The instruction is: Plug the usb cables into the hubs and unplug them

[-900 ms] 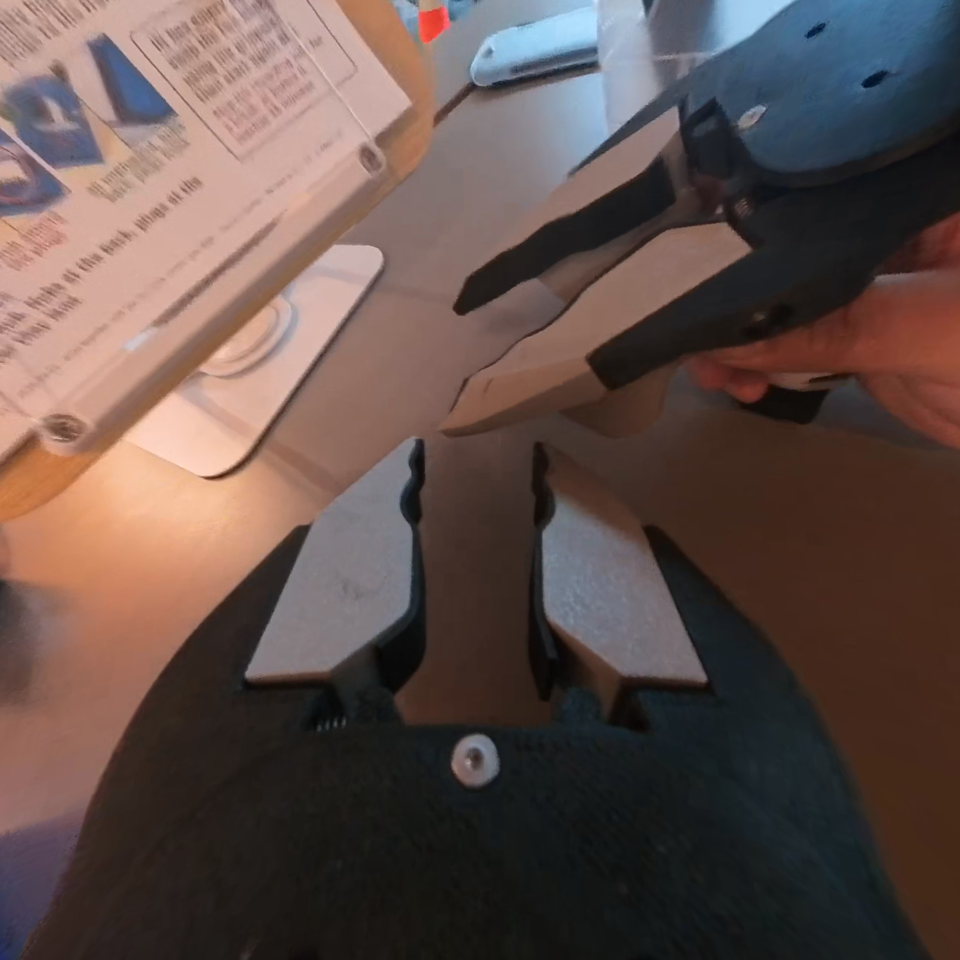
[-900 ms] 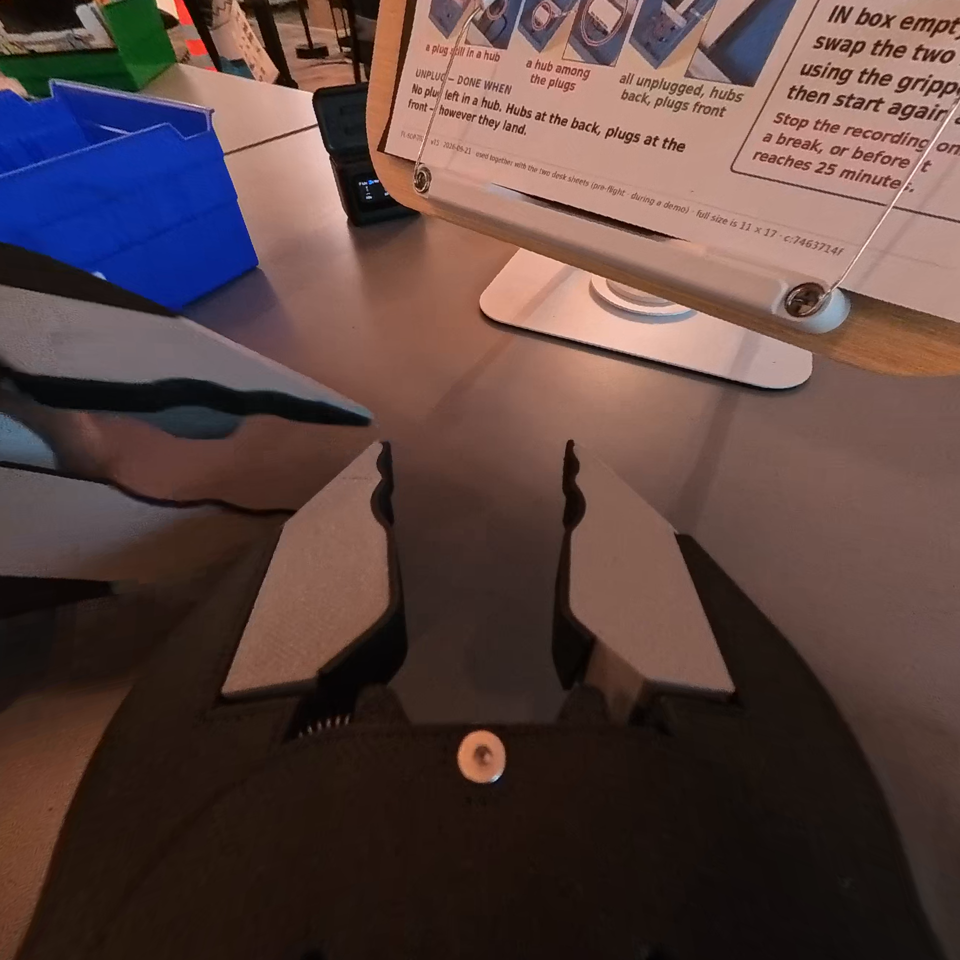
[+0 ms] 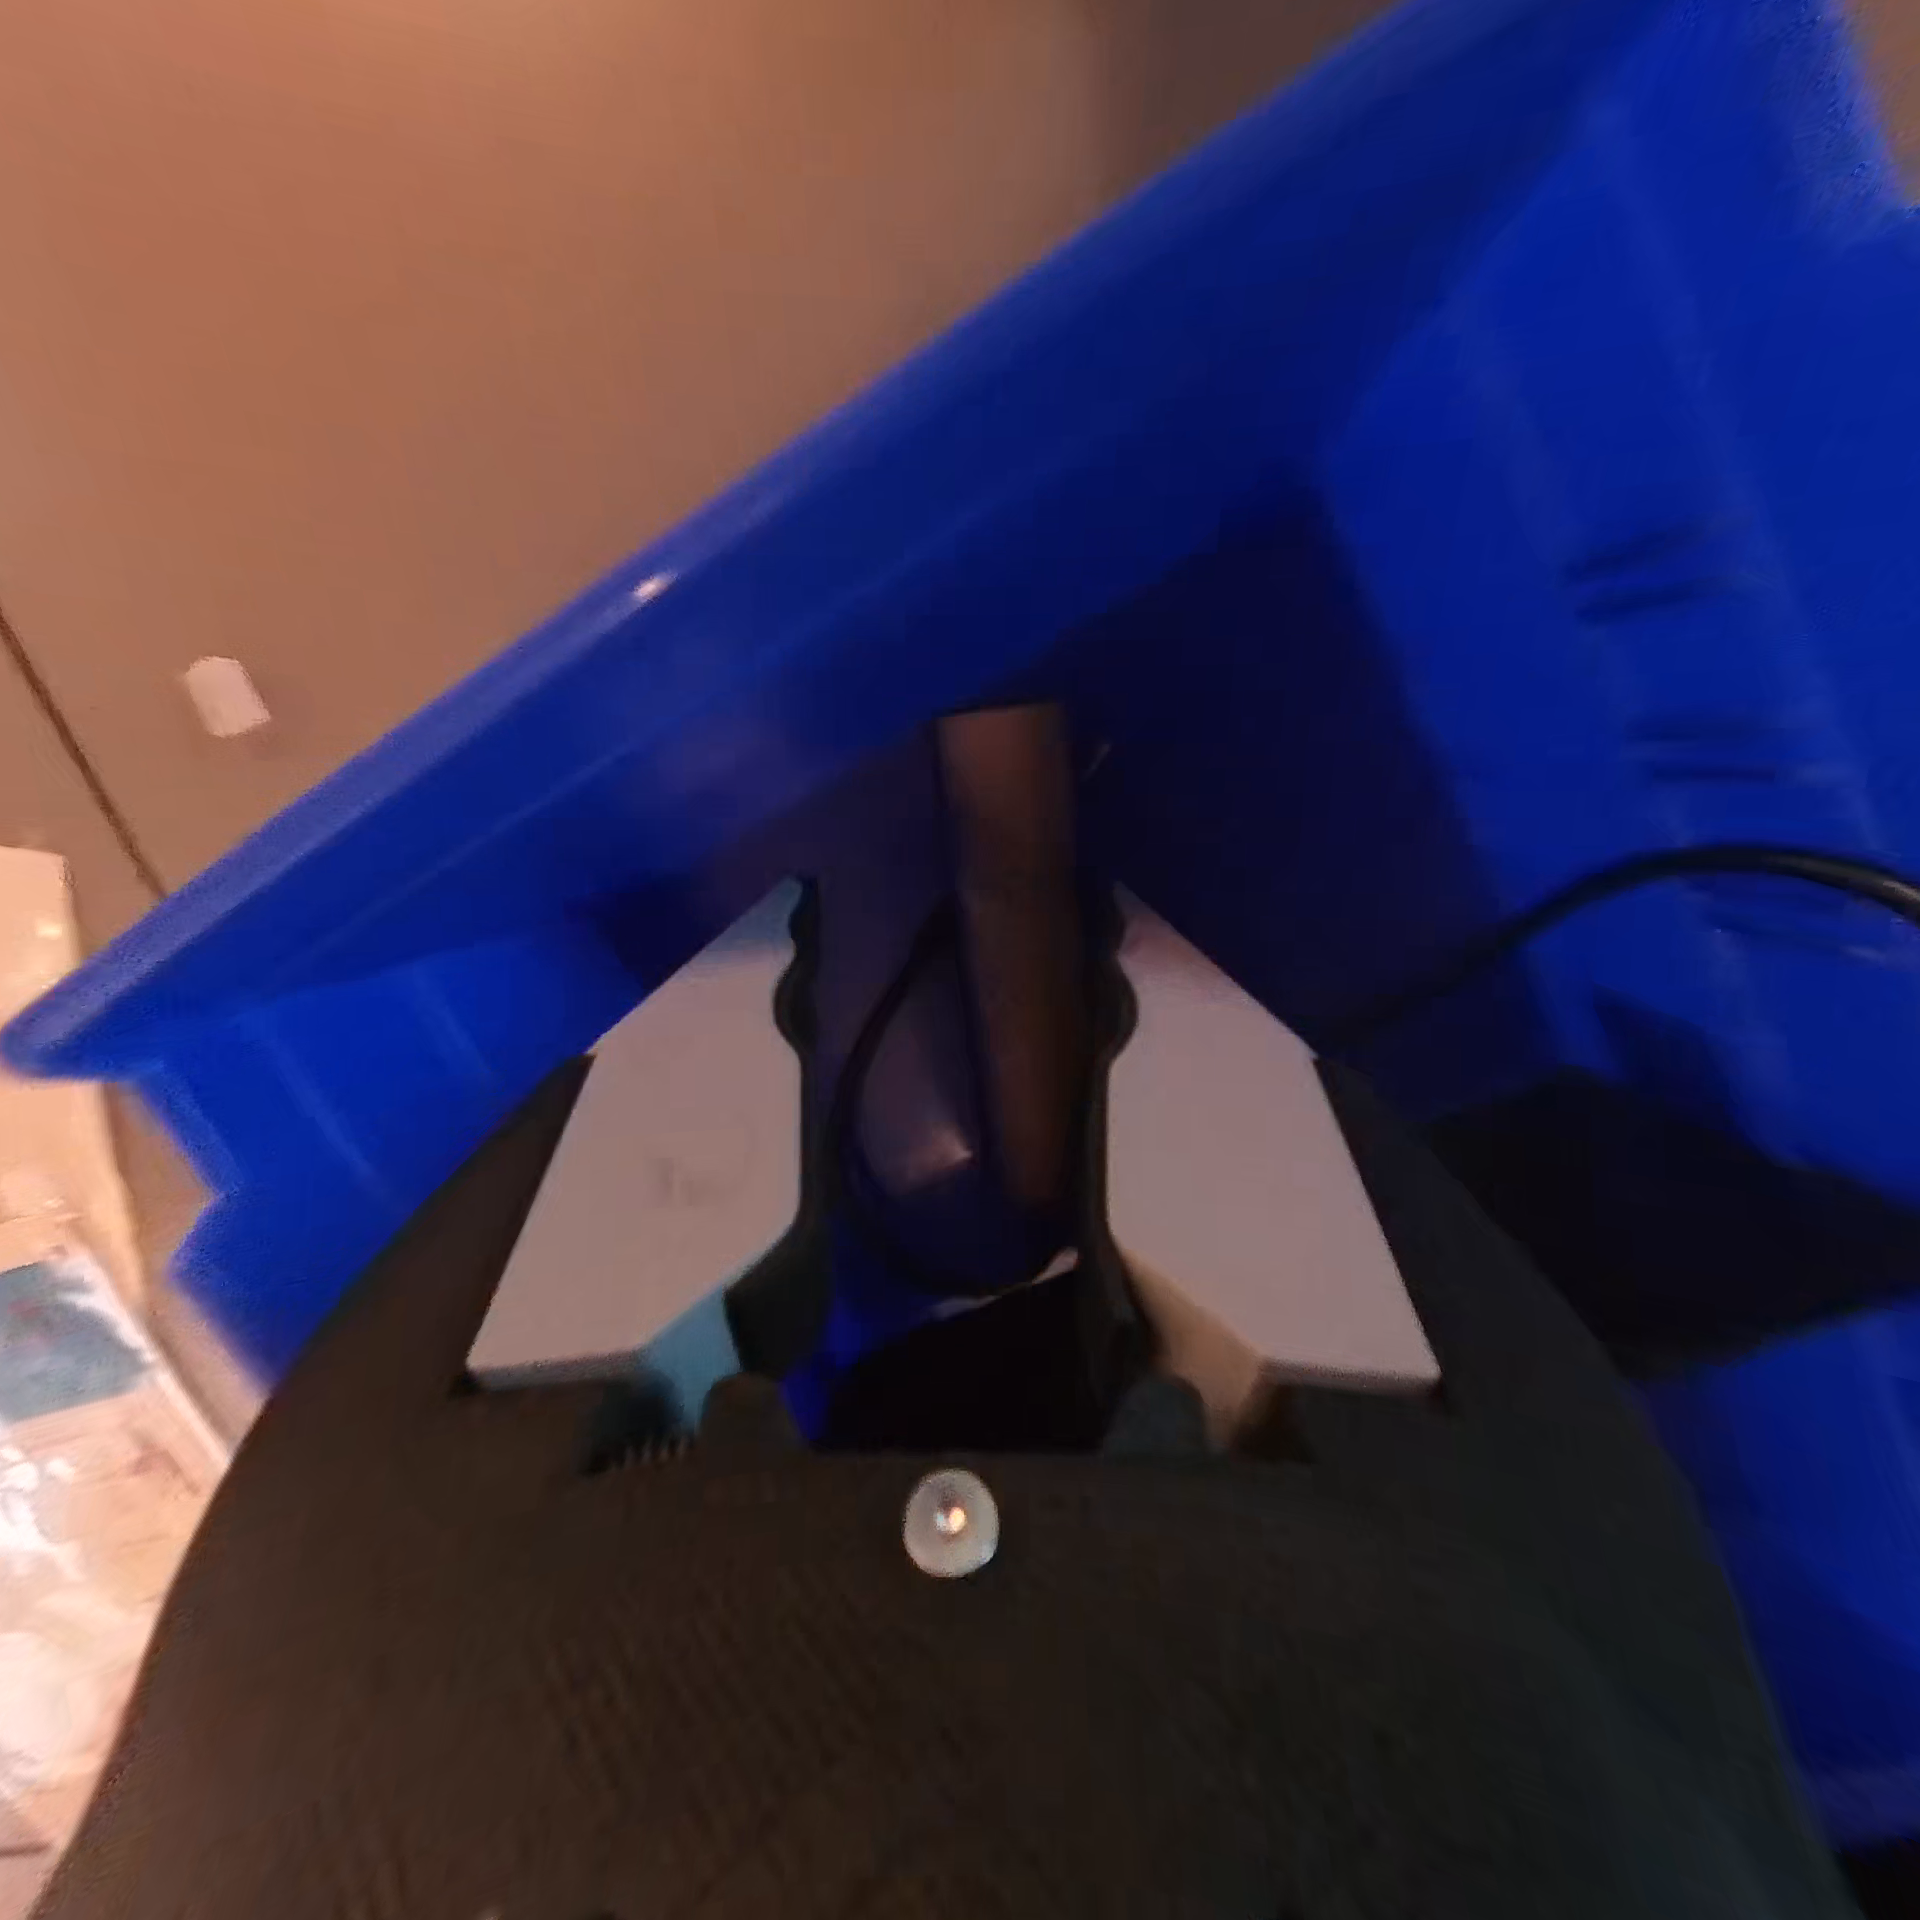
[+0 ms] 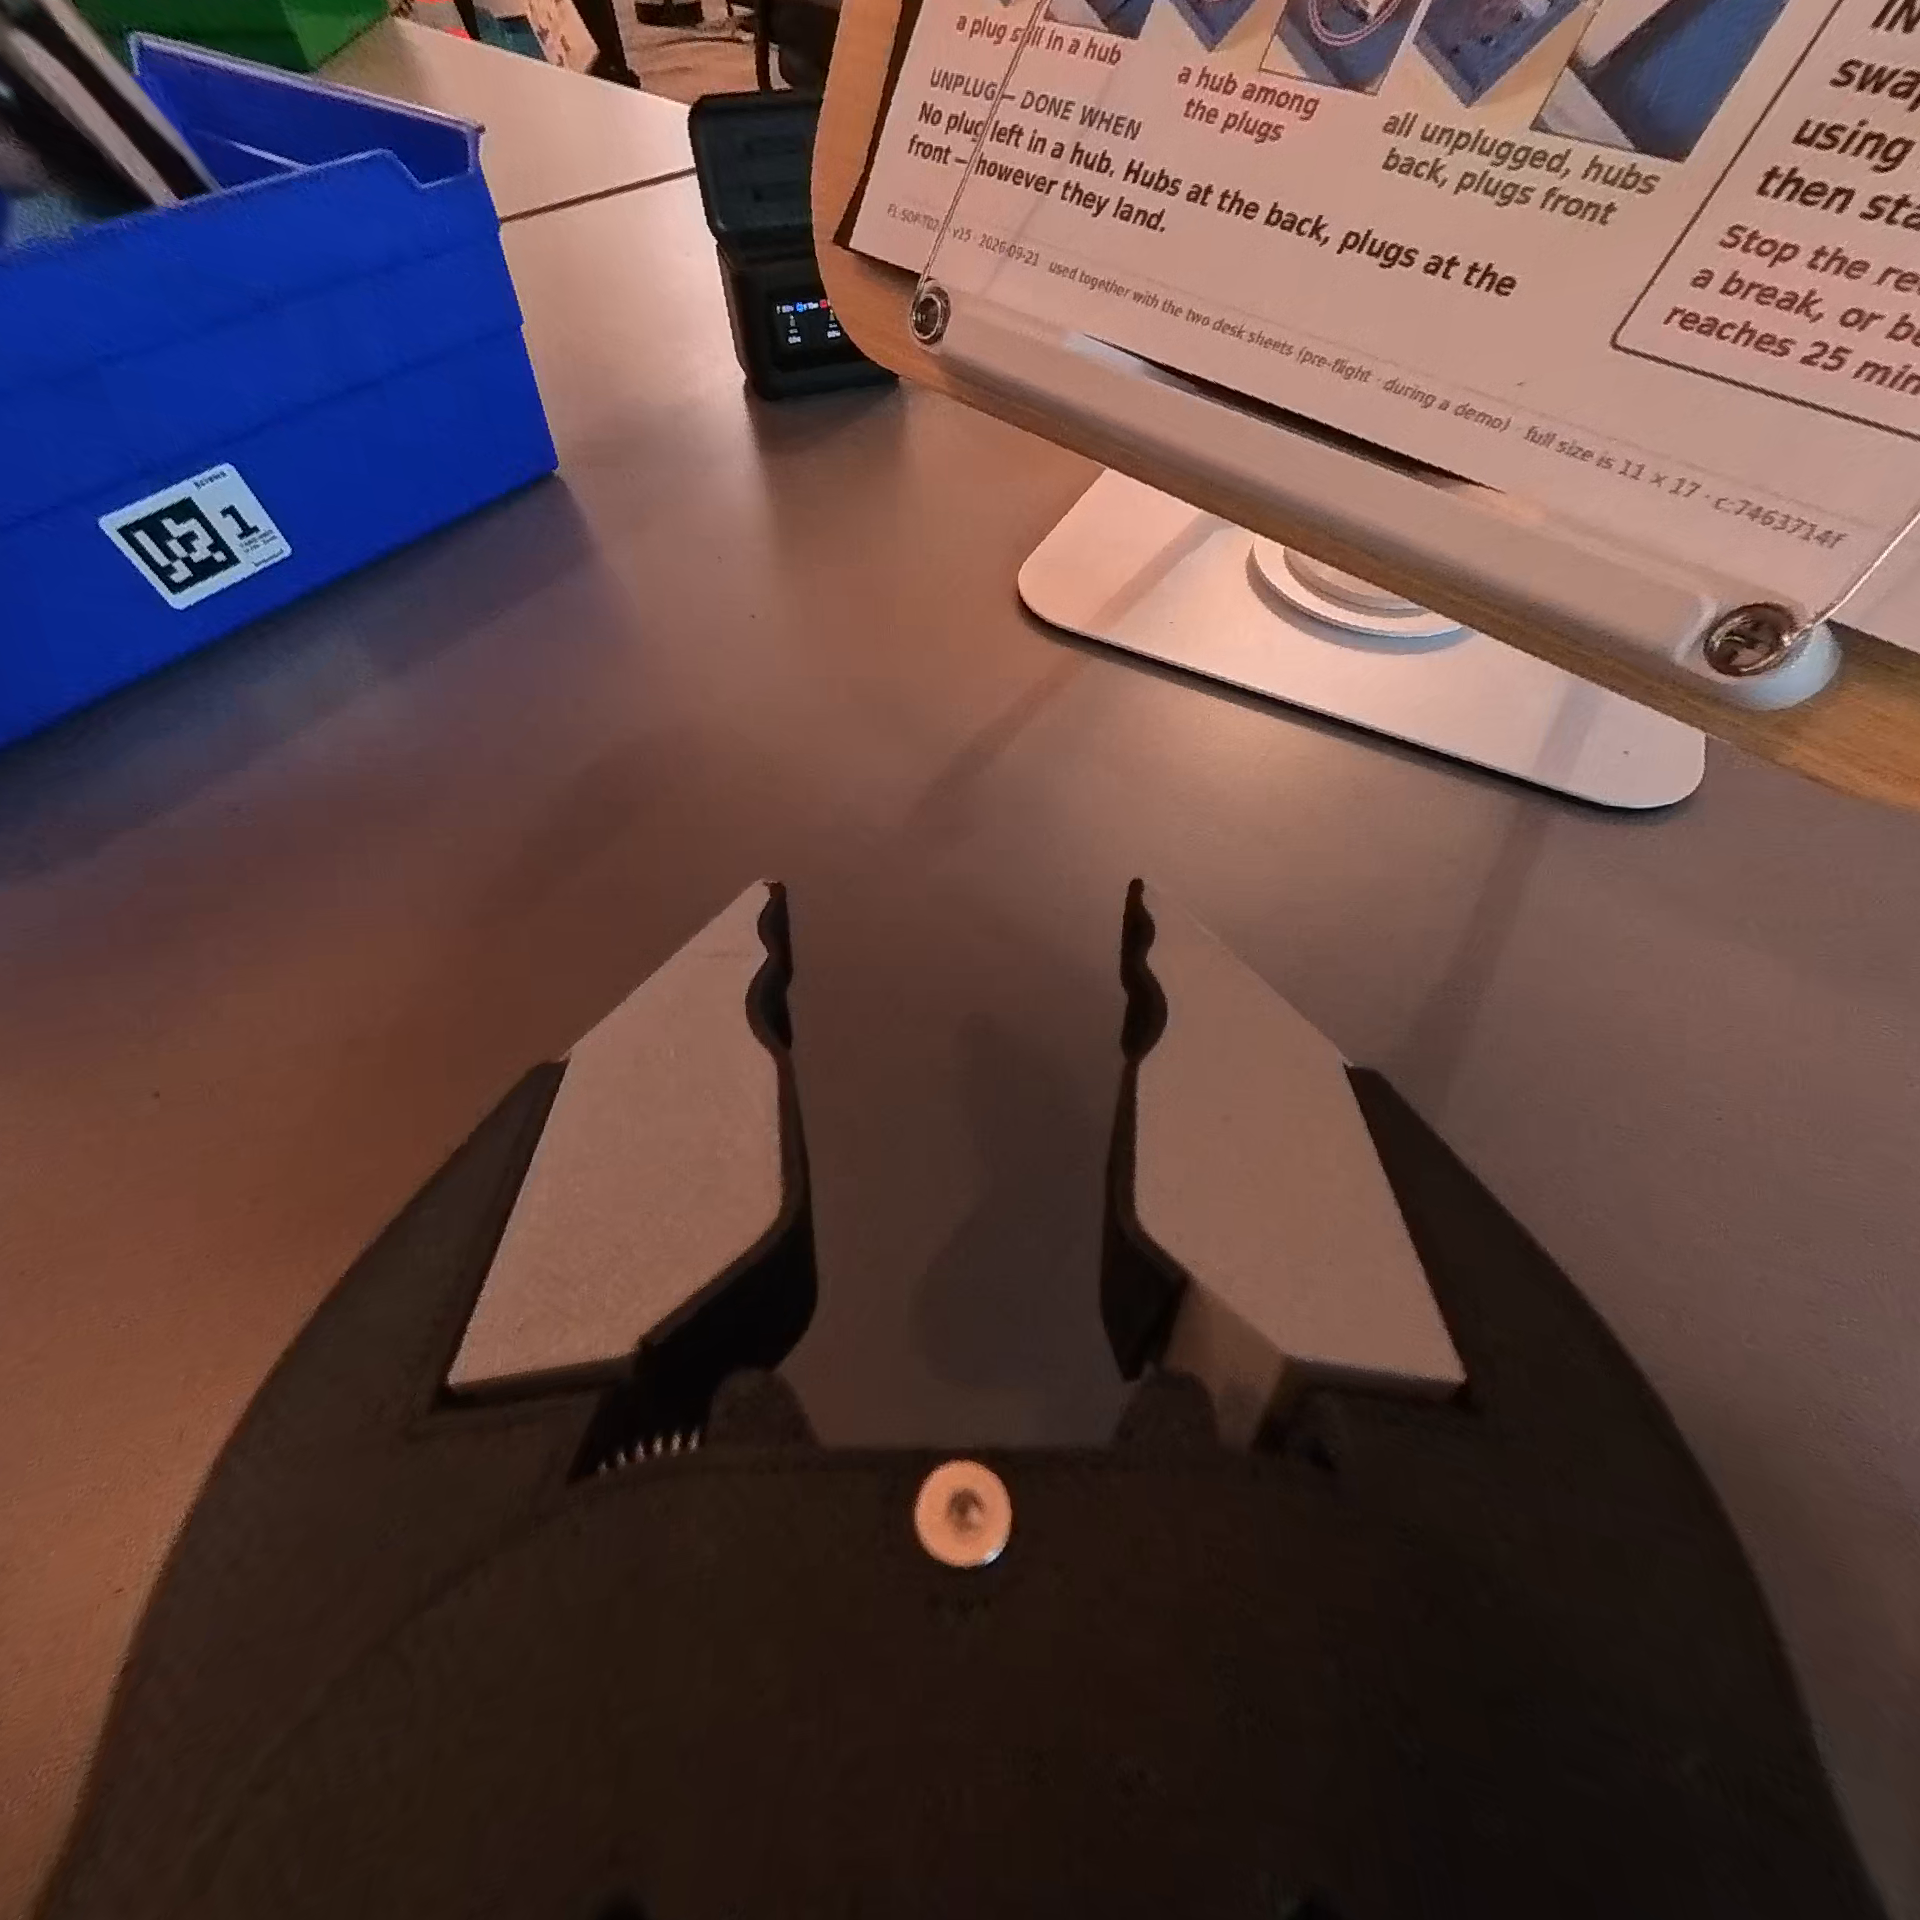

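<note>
Blue bin [image 3: 1039, 582] now fills the left wrist view; the left gripper [image 3: 956, 935], jaws spread, has moved from beside the right gripper [image 4: 951, 904] into it, over a dark hub [image 3: 1013, 935] and black cable [image 3: 1621, 883]. Right jaws stay spread above bare table [image 4: 727, 727].

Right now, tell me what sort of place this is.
Probably a lab or office workstation for recording demos: a grey desk, a tagged blue bin, an instruction sheet on a stand, and a small black device with a lit screen.
</note>
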{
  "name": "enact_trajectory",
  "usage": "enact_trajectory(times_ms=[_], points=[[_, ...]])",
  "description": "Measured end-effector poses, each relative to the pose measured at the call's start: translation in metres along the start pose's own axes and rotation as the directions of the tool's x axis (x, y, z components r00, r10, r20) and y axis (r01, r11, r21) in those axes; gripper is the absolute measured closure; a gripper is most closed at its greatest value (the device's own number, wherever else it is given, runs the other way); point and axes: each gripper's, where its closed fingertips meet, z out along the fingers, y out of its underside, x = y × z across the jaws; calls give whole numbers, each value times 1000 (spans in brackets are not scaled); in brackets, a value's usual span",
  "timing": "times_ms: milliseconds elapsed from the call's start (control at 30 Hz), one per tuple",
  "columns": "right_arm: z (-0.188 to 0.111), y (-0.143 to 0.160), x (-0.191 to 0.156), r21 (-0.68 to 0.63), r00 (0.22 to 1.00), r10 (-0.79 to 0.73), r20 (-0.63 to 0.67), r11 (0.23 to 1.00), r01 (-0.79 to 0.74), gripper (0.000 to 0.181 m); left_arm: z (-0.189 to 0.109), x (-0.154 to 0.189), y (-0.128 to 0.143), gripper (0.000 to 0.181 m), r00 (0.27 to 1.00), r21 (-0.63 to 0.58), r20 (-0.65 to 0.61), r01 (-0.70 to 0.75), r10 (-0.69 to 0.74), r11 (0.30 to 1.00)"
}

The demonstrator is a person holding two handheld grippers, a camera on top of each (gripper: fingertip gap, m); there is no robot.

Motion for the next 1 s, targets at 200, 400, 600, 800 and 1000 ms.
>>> enact_trajectory(times_ms=[200, 400, 600, 800, 1000], points=[[0, -1, 0, 2, 1000, 5, 3, 1000, -5, 120, 20, 19, 10, 150, 993, -105, -88, -81, 72, 991], [0, -3, -4, 7, 1000, -6, 13, 1000, 6, 121, -36, -11, -20, 150, 960, 1, 197, -205, 201, 979], [-1, -7, -9, 19, 1000, -18, 18, 1000, 18, 121, -187, -6, -93, 152, 924, 434, 374, -255, 85, 864], [-4, -10, -9, 34, 1000, -11, 19, 999, 10, 121, -308, 156, -128, 152, 935, 837, -19, -179, 355, 517], [-13, -21, -3, 87, 1000, 23, 19, 996, -25, 121, -291, 284, -115, 151, 823, 865, 0, -286, 568, 413]])
